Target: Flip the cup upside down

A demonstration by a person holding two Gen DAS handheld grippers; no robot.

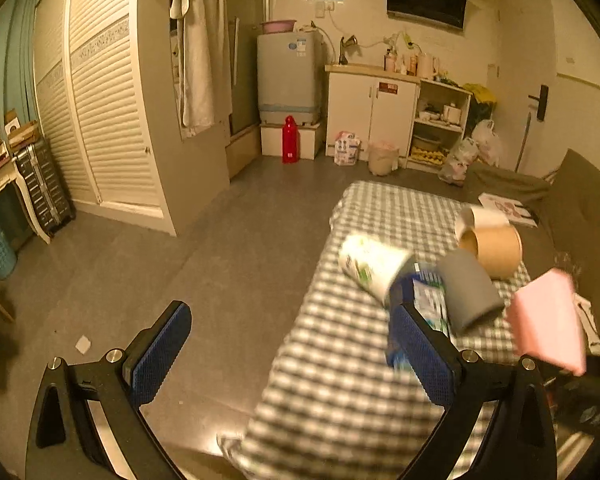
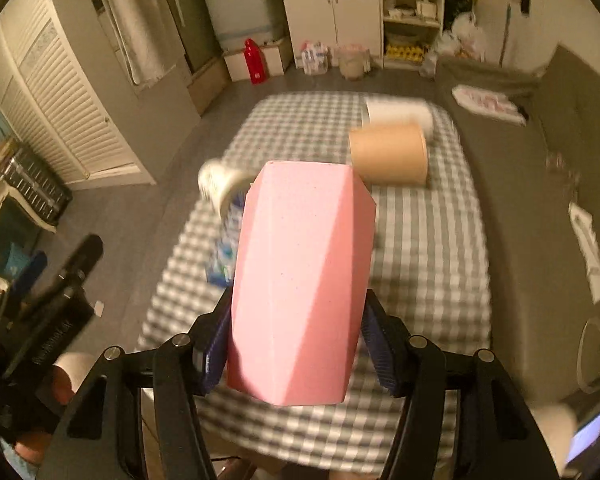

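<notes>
My right gripper (image 2: 296,344) is shut on a pink faceted cup (image 2: 300,276) and holds it in the air over the checked table (image 2: 428,248), its length pointing away from me. The same pink cup (image 1: 548,316) shows at the right of the left wrist view. My left gripper (image 1: 296,344) is open and empty at the table's left edge, partly over the floor. A white printed cup (image 1: 370,266), a grey cup (image 1: 470,294), a brown paper cup (image 1: 494,248) and a white cup (image 1: 482,218) lie on their sides on the table.
A blue and white packet (image 1: 424,304) lies by my left gripper's right finger (image 1: 424,352). A grey sofa (image 2: 548,184) runs along the table's right side. The floor (image 1: 160,248) lies to the left, with a wardrobe (image 1: 112,120), a red bottle (image 1: 290,140) and cabinets (image 1: 370,116) beyond.
</notes>
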